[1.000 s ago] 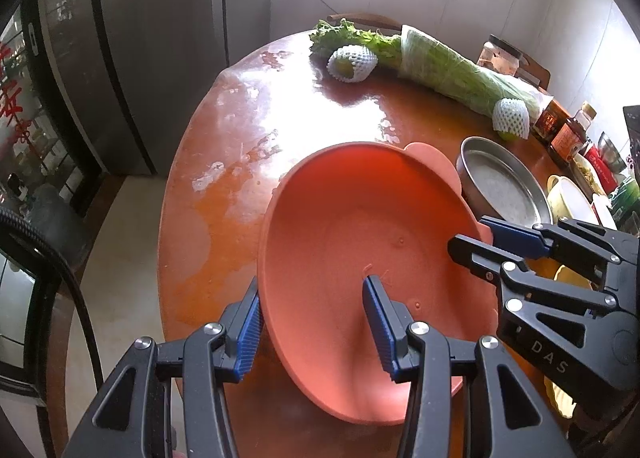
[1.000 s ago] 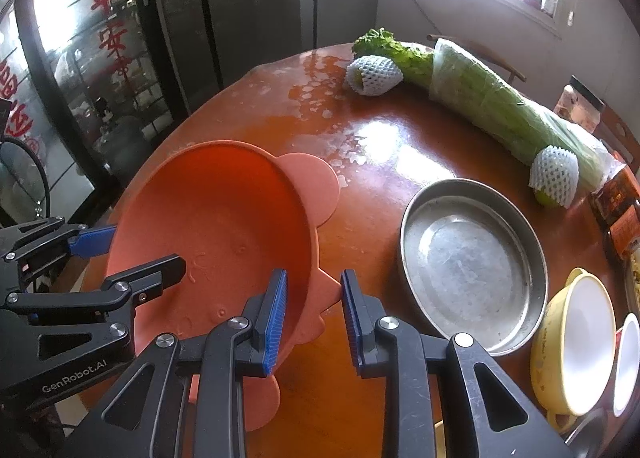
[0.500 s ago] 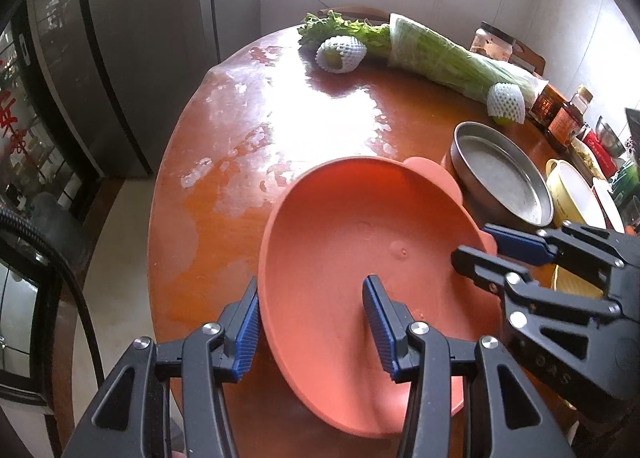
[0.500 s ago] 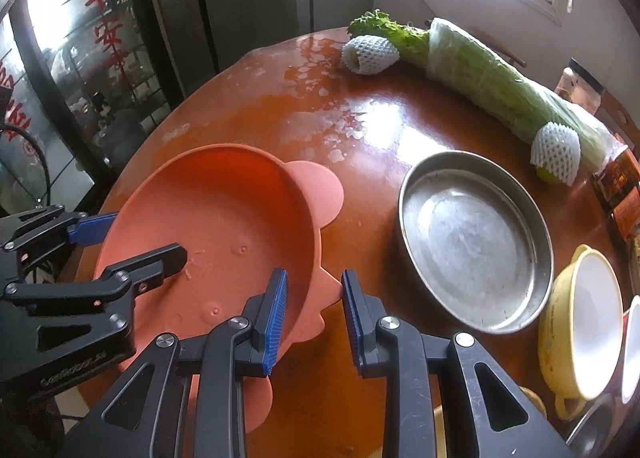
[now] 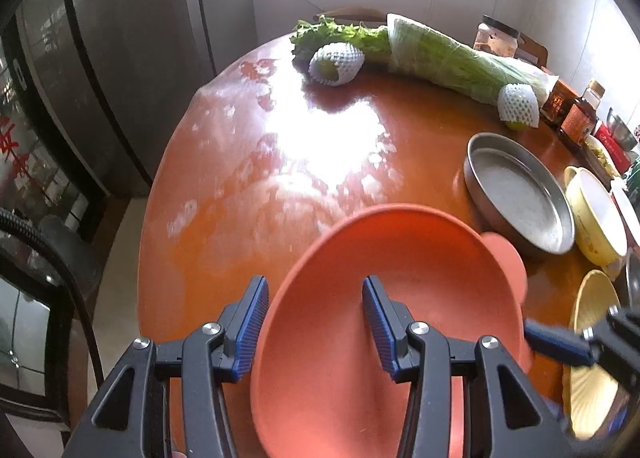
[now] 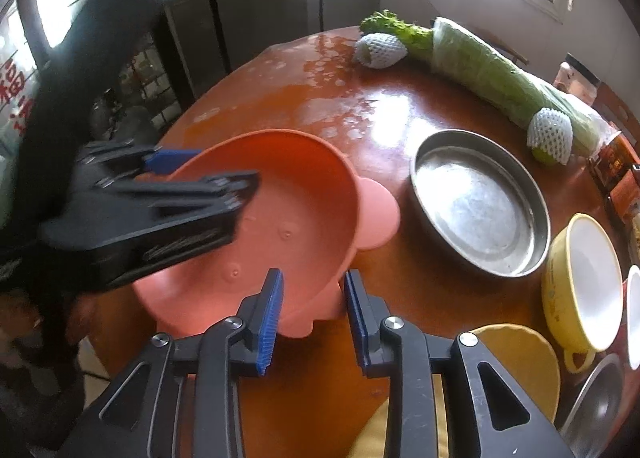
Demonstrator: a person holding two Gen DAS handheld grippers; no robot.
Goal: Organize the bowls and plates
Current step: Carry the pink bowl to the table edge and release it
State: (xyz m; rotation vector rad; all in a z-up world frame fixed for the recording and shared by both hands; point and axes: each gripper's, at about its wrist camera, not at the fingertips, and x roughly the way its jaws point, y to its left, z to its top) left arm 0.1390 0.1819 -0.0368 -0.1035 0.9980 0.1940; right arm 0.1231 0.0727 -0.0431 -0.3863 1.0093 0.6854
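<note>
An orange bowl with ear-shaped tabs is tilted over the near side of the round brown table. My left gripper straddles its left rim, jaws wide apart, one finger inside and one outside. My right gripper is open at the bowl's near tab, jaws apart and off it. The left gripper also shows blurred in the right wrist view. A steel pan sits to the right. A yellow bowl and a yellow plate lie near it.
A wrapped cabbage, lettuce and two net-wrapped fruits lie at the table's far side. Jars and bottles stand at the far right. A steel bowl sits at the near right. A dark fridge stands left.
My right gripper's jaws have opened wider and pulled back from the bowl's tab. The bowl has dropped lower and nearer. The left gripper has moved and shows blurred.
</note>
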